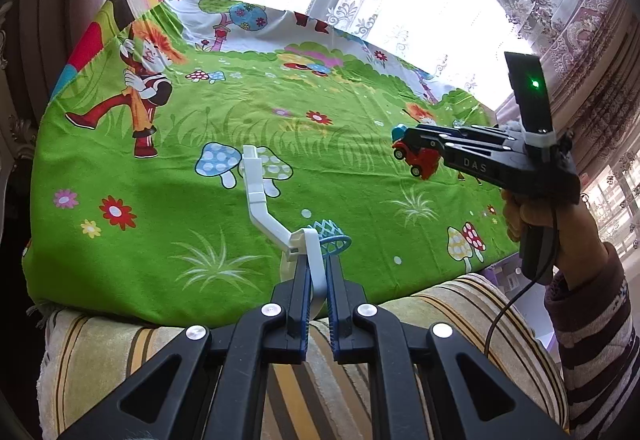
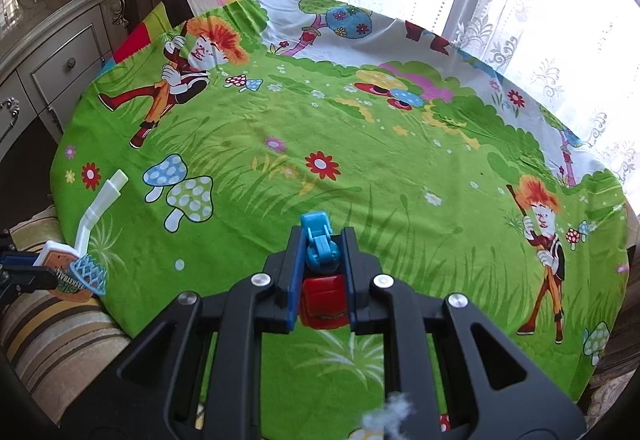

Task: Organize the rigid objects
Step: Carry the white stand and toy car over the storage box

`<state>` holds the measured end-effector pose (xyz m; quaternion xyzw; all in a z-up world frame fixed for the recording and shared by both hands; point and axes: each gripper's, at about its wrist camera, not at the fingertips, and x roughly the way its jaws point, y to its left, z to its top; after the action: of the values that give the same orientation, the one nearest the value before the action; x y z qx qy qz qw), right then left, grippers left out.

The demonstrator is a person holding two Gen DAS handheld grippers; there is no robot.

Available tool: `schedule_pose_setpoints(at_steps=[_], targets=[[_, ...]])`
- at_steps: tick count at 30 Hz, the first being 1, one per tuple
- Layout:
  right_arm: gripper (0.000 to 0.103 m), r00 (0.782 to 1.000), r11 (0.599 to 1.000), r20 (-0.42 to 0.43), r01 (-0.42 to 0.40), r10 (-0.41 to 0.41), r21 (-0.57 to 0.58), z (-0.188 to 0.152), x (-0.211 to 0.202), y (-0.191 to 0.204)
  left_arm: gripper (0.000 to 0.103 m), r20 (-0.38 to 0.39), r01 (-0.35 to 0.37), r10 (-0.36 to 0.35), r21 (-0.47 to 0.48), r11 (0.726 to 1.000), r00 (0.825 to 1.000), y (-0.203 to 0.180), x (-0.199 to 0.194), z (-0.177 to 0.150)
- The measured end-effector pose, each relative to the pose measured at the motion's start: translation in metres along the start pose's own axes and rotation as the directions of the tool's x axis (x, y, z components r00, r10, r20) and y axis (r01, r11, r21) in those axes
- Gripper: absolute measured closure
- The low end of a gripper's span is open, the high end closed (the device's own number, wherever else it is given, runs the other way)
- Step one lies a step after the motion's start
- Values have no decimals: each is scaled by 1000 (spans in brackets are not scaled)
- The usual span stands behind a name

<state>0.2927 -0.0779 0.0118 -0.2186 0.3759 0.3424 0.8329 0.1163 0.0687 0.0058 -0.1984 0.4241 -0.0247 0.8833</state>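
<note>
Two grippers angled down, left gripper [image 1: 318, 272] clamping hoop toy [image 1: 280, 216], right gripper [image 2: 320, 260] clamping toy truck [image 2: 322, 280]

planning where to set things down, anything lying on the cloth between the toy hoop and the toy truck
Nothing: in the left wrist view only bare printed cloth lies between the toy hoop and the toy truck.

Home (likely bedroom), lace curtains [image 2: 520, 12], dresser [image 2: 60, 68]

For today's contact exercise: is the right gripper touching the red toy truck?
Touching. The right wrist view shows the right gripper closed on the red toy truck, its blue pads pressed against both sides.
</note>
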Motion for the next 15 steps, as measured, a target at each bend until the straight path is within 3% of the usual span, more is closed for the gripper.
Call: schedule_pose_setpoints(at_steps=[15], targets=[[82,996,981,12,86,-90,172,-108,-104,-43,95,-30,82,-79,159,984,996,-95,0,-15]])
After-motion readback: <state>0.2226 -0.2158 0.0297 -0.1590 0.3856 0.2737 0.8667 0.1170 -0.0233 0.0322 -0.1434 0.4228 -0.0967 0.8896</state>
